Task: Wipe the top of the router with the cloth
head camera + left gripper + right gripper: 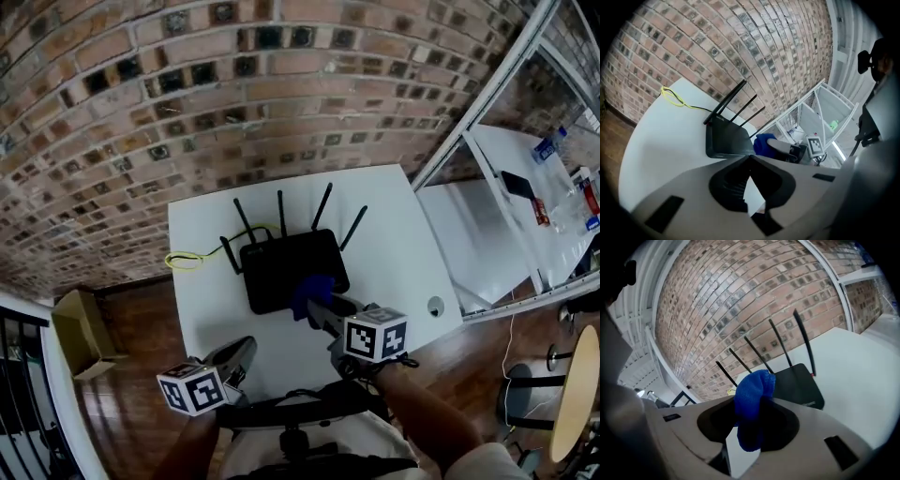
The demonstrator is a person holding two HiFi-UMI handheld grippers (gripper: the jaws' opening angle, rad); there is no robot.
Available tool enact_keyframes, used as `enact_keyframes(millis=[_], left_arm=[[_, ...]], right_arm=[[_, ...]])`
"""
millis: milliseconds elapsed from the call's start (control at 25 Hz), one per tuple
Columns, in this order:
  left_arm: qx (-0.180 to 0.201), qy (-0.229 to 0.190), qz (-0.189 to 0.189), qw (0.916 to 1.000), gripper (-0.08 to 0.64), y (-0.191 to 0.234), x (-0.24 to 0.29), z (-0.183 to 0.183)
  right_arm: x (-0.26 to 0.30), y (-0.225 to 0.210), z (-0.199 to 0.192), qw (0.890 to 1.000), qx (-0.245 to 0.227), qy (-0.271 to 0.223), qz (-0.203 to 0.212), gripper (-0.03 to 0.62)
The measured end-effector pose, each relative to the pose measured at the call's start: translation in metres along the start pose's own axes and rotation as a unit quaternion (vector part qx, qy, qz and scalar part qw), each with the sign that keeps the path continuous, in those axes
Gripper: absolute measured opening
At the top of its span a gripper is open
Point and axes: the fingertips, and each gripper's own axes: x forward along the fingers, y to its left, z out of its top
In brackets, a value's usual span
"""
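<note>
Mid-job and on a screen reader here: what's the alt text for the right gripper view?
The right gripper has its jaws shut on a bunched blue cloth, seen from just behind the jaws. Beyond the cloth, a black router with raised antennas sits on a white table in front of a brick wall.

L tongs (pixel 749 157) shut, empty | R tongs (pixel 323 317) clamped on cloth (pixel 751 399), fwd of L

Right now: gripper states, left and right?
Left gripper: closed, nothing between its jaws.
Right gripper: closed on the blue cloth.
</note>
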Motion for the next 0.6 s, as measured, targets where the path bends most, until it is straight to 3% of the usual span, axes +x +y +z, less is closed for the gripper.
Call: enact_keyframes(millis=[160,360,600], left_arm=[[-0.023,-0.026,0.026,0.9991,0.025,-0.043,0.038,-0.024],[-0.025,-0.024,0.047,0.9983,0.025,-0.101,0.098,-0.066],[-0.035,-0.027,0.065,0.9969,0.025,-0.147,0.134,-0.099]], right_arm=[[-0.067,-0.082,-0.006,0.997,-0.057,0.031,-0.029,0.130],[-0.149,-0.209,-0.012,0.984,-0.132,0.068,-0.103,0.132],[-0.205,-0.307,-0.015,0.967,-0.156,0.103,-0.173,0.137]])
